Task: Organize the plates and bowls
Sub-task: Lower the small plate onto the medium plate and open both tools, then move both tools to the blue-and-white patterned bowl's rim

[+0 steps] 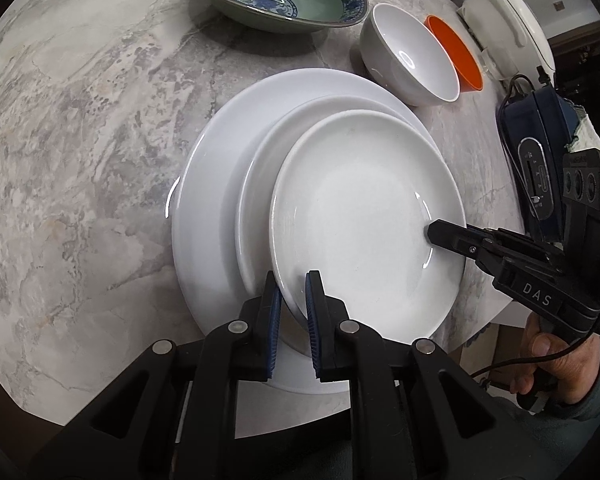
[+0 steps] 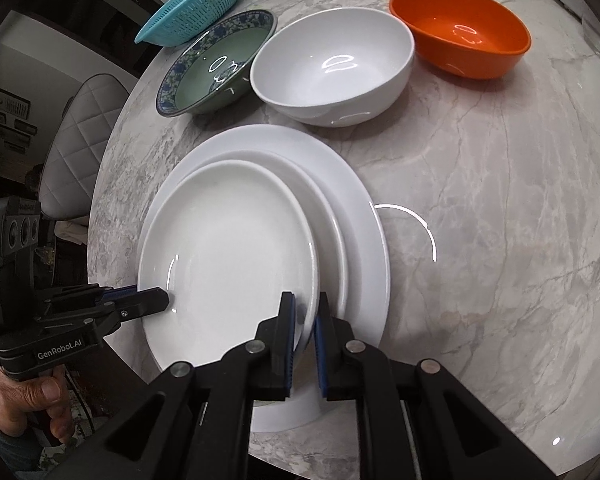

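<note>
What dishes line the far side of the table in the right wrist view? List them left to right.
Blue basket → green patterned bowl → white bowl → orange bowl.

3 plates stacked near table [image 1: 80, 120] edge: small plate [image 1: 364, 216] on mid plate [image 1: 260, 184] on big plate [image 1: 212, 184]. Behind, L to R in right view: basket [image 2: 192, 12], patterned bowl [image 2: 216, 68], bowl [image 2: 332, 68], oval bowl [image 2: 460, 32].
</note>
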Available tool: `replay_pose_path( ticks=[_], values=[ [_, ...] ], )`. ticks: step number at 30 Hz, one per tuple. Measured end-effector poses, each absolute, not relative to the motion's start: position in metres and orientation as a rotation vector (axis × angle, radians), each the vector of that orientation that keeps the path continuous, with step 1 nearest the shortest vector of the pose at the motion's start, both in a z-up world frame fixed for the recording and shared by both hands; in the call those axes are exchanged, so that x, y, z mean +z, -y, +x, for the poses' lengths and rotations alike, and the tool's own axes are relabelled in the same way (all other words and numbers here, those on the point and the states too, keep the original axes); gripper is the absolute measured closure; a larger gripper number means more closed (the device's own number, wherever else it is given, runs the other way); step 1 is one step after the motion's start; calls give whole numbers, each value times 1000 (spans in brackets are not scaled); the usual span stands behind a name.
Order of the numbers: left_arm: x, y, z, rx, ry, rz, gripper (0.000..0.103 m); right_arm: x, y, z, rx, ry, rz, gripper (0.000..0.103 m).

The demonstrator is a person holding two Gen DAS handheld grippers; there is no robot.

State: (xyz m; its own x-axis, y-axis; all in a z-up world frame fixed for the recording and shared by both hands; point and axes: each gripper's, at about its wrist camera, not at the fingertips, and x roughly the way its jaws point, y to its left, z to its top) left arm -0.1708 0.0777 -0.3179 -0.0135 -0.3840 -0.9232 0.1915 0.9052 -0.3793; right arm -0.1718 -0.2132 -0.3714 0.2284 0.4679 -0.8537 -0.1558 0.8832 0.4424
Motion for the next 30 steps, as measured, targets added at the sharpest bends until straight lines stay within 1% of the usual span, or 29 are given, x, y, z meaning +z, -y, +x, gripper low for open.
replay_pose_path(
  ticks=[5,8,10,13,15,17,20,24,28,30],
  values=[
    [-318,-82,-176,-449,-1503,-175,91,-370,210,-172,438,-1271,265,87],
    [-318,-84,-179,-450,-1494,-191,88,-370,208,-172,448,-1269,263,82],
    [-317,-85,-181,-459,-1487,-209,84,-369,207,-173,460,-1269,269,72],
    [-314,-84,-186,-480,-1471,-239,71,-367,204,-174,486,-1267,268,61],
    [-311,-82,-189,-511,-1457,-262,50,-364,200,-175,492,-1266,256,57],
    [-306,-79,-190,-512,-1447,-250,44,-362,198,-175,495,-1263,246,57],
    [-304,-79,-188,-513,-1448,-271,37,-357,192,-176,493,-1251,198,54],
    [-301,-76,-188,-518,-1452,-261,32,-352,189,-177,497,-1235,143,53],
    [-297,-67,-186,-509,-1463,-207,30,-353,190,-177,511,-1233,133,53],
    [-294,-65,-185,-501,-1461,-172,27,-352,189,-178,513,-1232,123,54]
  ],
)
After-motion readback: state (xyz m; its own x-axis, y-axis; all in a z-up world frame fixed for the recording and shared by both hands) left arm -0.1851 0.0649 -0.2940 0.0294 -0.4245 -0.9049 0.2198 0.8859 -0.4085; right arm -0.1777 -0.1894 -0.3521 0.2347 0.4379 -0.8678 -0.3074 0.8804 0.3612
